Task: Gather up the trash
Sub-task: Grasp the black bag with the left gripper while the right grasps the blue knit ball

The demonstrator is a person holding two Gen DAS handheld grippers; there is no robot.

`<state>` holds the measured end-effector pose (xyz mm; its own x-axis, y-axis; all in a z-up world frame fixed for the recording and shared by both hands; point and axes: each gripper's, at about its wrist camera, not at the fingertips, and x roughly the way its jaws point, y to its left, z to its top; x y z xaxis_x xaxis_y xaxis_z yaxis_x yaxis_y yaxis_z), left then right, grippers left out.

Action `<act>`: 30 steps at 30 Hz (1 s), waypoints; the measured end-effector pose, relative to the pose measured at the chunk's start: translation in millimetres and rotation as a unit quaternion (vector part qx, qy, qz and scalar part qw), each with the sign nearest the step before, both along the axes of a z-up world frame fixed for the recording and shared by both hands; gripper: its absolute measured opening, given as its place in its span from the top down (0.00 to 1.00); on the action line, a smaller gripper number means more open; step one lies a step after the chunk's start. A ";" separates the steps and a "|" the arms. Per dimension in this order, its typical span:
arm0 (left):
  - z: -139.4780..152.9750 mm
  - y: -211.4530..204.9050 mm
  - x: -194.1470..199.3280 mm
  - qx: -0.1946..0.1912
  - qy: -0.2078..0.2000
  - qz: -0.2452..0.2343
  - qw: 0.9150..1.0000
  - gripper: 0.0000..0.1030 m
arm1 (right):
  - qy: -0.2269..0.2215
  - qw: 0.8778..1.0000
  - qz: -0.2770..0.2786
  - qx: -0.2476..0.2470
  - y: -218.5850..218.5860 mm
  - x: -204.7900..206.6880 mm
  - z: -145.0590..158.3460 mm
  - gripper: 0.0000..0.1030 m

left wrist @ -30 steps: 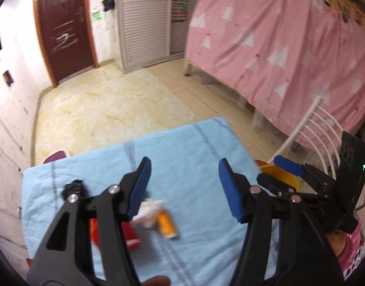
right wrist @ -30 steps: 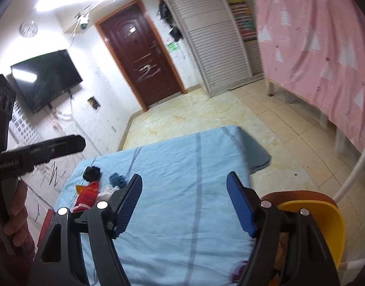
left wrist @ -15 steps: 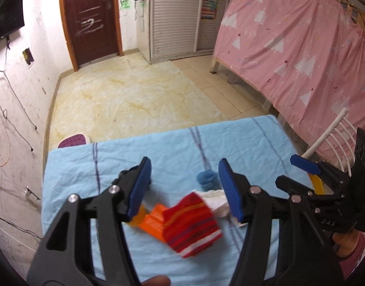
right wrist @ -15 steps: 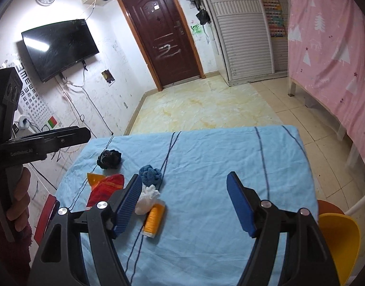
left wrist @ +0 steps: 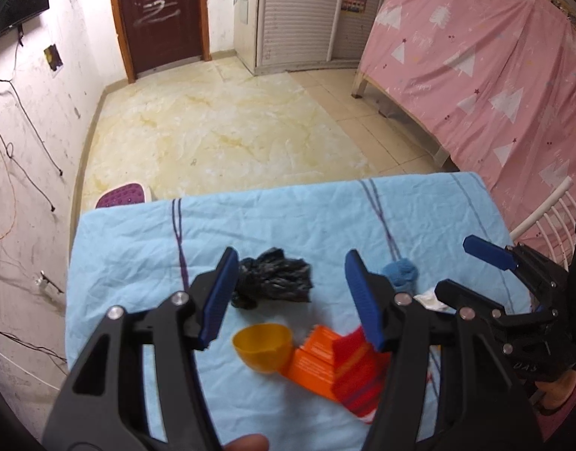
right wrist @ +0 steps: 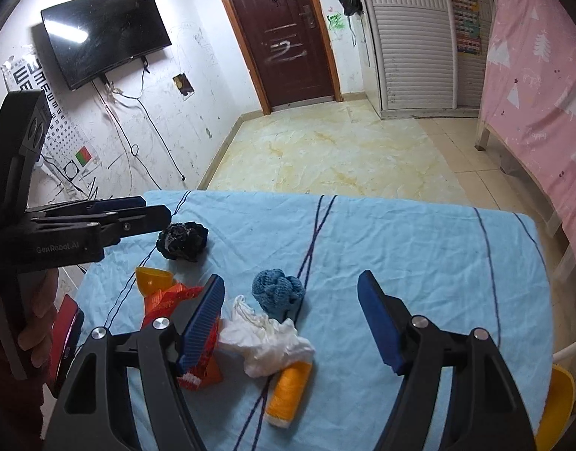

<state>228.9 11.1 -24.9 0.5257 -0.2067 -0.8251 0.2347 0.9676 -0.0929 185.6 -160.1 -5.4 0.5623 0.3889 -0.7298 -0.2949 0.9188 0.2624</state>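
Note:
Trash lies on the light blue cloth point(right wrist: 400, 248) over the table. A crumpled black bag point(left wrist: 272, 280) point(right wrist: 182, 241) lies at the back left. In front of it are a yellow cup point(left wrist: 263, 345) point(right wrist: 150, 280), an orange carton point(left wrist: 314, 360) and a red striped wrapper point(left wrist: 357, 372). A blue crocheted ball point(right wrist: 278, 291) point(left wrist: 400, 276), a white crumpled tissue point(right wrist: 267, 344) and an orange spool point(right wrist: 289, 389) lie in the middle. My left gripper point(left wrist: 297, 297) is open above the cup and black bag. My right gripper point(right wrist: 291, 323) is open above the tissue and ball.
A yellow bin point(right wrist: 556, 402) stands beside the table on the right, next to a white chair point(left wrist: 543, 218). A purple stool point(left wrist: 122, 195) stands past the table's far left corner. A pink curtain point(left wrist: 494, 56) hangs on the right. A red object point(right wrist: 64, 338) lies at the table's left edge.
Both grippers have swung left across the table. The black bag and yellow cup have come into the left wrist view. The tissue and spool are now between the right gripper's fingers.

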 end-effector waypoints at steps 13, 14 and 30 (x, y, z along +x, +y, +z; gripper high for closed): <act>-38.9 19.4 25.6 0.010 0.051 0.007 0.999 0.32 | 0.053 0.998 0.010 -0.021 23.6 34.3 -37.7 0.35; -40.6 19.4 26.1 0.010 0.054 0.006 0.998 0.32 | 0.050 0.998 0.011 -0.022 25.2 35.3 -37.7 0.35; -42.2 0.3 16.1 0.026 0.059 -0.001 0.998 0.66 | 0.019 1.000 0.007 -0.024 21.4 22.3 -24.7 0.79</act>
